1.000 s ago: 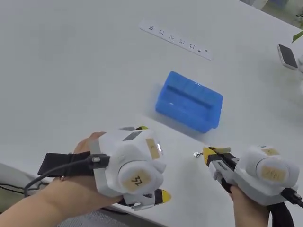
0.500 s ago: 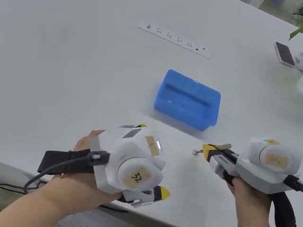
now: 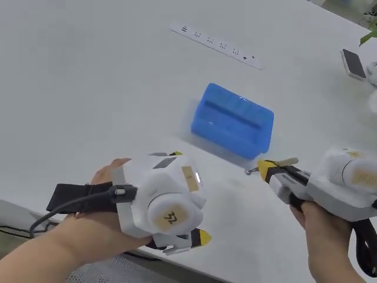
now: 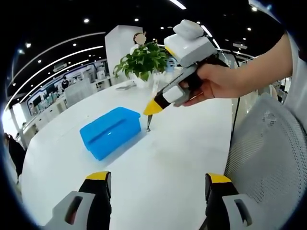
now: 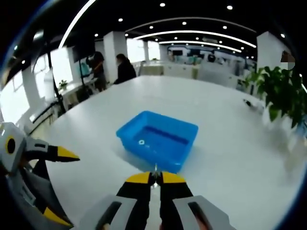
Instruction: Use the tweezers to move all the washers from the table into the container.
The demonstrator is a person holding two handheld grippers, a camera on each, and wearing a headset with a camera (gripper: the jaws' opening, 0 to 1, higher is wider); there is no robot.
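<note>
The blue container [image 3: 232,121] stands mid-table. My right gripper [image 3: 268,169] hovers just off its near right corner, shut on thin metal tweezers [image 3: 253,170] whose tips point left and down. A tiny dark bit sits at the tips, too small to identify. In the right gripper view the tweezers [image 5: 155,168] rise between the shut jaws toward the container [image 5: 158,139], where one washer [image 5: 141,142] lies on the floor. My left gripper [image 3: 189,198] rests open near the table's front edge. In the left gripper view it [image 4: 158,187] faces the container [image 4: 110,132] and the right gripper [image 4: 187,52].
A white power strip [image 3: 215,45] lies at the back of the white table [image 3: 88,88]. A phone [image 3: 353,63] rests at the far right, near a potted plant [image 4: 144,60]. A mesh chair back [image 4: 273,158] stands beside the table's edge.
My right gripper has risen and moved right and away from me, lifting the tweezers' tips off the table toward the container's near corner. The left gripper has stayed put.
</note>
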